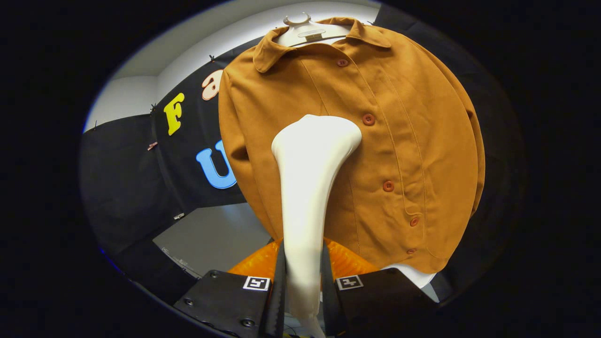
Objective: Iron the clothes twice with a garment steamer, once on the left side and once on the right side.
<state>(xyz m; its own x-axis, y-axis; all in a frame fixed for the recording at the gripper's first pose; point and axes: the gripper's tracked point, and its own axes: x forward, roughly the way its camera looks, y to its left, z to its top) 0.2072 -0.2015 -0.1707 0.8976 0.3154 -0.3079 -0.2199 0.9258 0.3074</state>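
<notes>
Gripper [303, 281] clamps white steamer [307, 188] handle between both fingers | steamer head against brown jacket [399, 141] front, beside button row | jacket on hanger [300, 29]

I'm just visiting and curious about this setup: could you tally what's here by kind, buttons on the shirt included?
Brown shirts: 1
Shirt buttons: 6
White hangers: 1
White garment steamers, clamped between the fingers of the gripper: 1
Grippers: 1
Total: 10
</notes>
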